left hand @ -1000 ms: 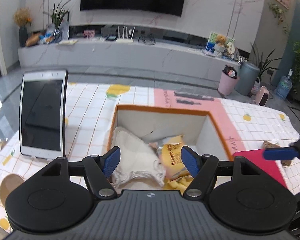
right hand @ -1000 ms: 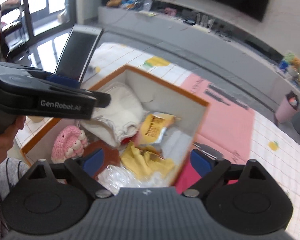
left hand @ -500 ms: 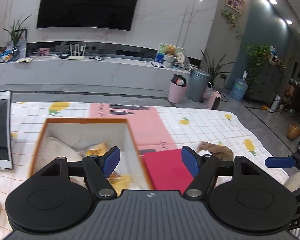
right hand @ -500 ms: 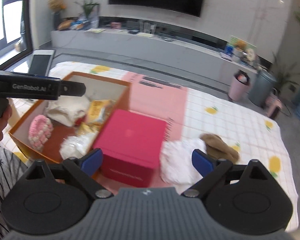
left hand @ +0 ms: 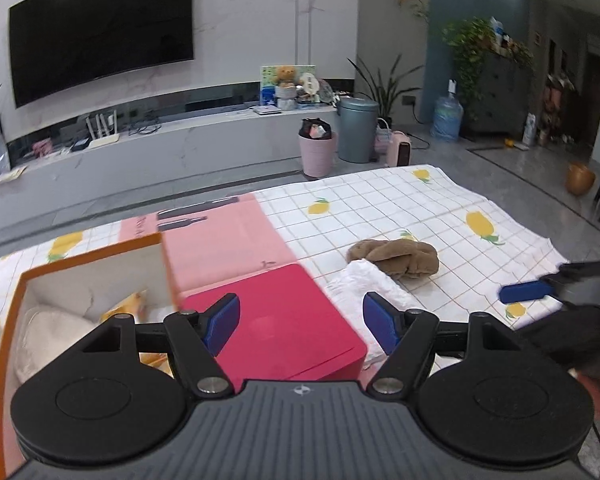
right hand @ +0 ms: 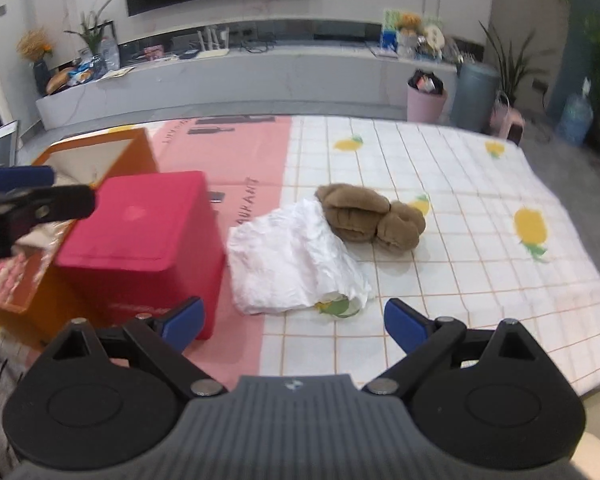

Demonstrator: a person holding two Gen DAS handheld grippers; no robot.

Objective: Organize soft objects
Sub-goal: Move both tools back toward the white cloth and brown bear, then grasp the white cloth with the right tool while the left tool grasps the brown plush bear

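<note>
A crumpled white soft bundle (right hand: 296, 258) lies on the tablecloth with a brown plush toy (right hand: 372, 216) touching its far side; both also show in the left wrist view, bundle (left hand: 374, 282) and plush (left hand: 396, 256). An orange-rimmed box (left hand: 16, 304) at the left holds several soft items, among them a cream cloth (left hand: 56, 336). My right gripper (right hand: 294, 322) is open and empty, just in front of the white bundle. My left gripper (left hand: 300, 320) is open and empty above a red box (left hand: 276, 320).
The red box (right hand: 140, 224) stands between the orange box (right hand: 140, 152) and the white bundle. The checked tablecloth (right hand: 480, 200) with lemon prints spreads to the right. A pink mat (left hand: 220, 232) lies behind the boxes. The table's right edge is near.
Both grippers have swung right, away from the orange box toward the white bundle and brown plush. Both stay open and empty.
</note>
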